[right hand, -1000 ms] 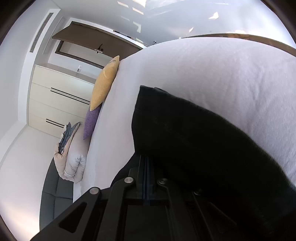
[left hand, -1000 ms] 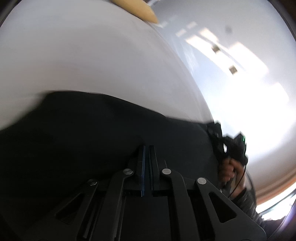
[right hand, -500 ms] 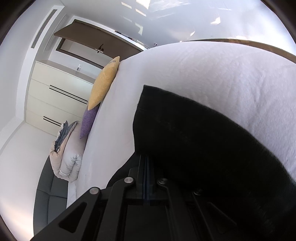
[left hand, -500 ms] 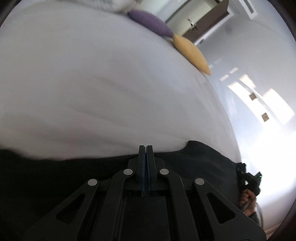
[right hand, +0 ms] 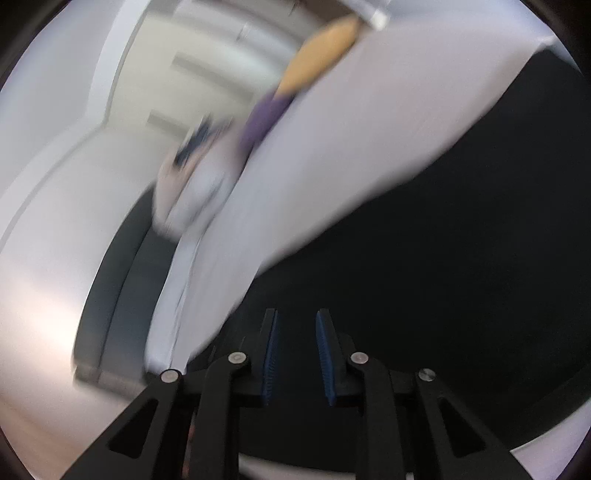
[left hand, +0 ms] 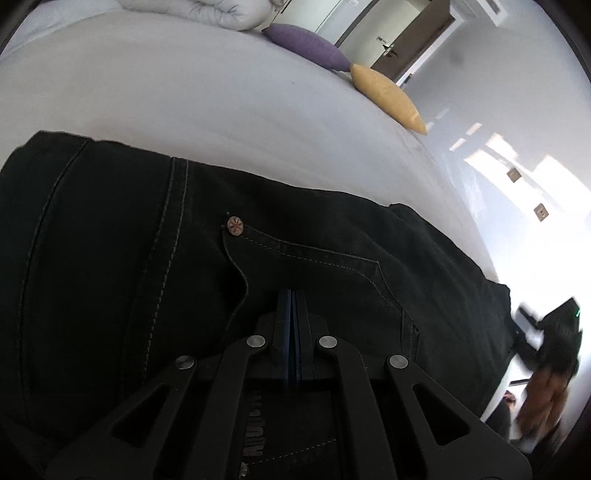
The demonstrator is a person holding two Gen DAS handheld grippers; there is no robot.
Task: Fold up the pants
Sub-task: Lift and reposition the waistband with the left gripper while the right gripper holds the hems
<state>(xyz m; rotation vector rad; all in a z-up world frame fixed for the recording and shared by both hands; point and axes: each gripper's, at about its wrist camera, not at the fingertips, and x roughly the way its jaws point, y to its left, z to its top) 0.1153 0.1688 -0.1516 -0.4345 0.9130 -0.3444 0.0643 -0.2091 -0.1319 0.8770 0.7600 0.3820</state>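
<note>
Black jeans point(left hand: 147, 280) lie flat on the white bed point(left hand: 184, 88), pocket seam and a copper rivet point(left hand: 235, 225) facing up. My left gripper point(left hand: 291, 295) is shut, its blue pads pressed together over the jeans by the pocket; whether cloth is pinched between them is hidden. In the blurred right wrist view my right gripper point(right hand: 295, 321) is open and empty just above the jeans point(right hand: 443, 277), near the bed's side edge. The right gripper and the hand holding it show at the far right of the left wrist view point(left hand: 550, 332).
A yellow cushion point(left hand: 388, 98), a purple cushion point(left hand: 306, 46) and a rolled white duvet point(left hand: 207, 11) lie at the head of the bed. White wardrobe doors point(right hand: 207, 62) and a dark bed frame point(right hand: 114, 266) stand beside the bed's edge.
My right gripper has opened, let go of the jeans and swung quickly. My left gripper has come down onto the waist part of the jeans, which now lie flat.
</note>
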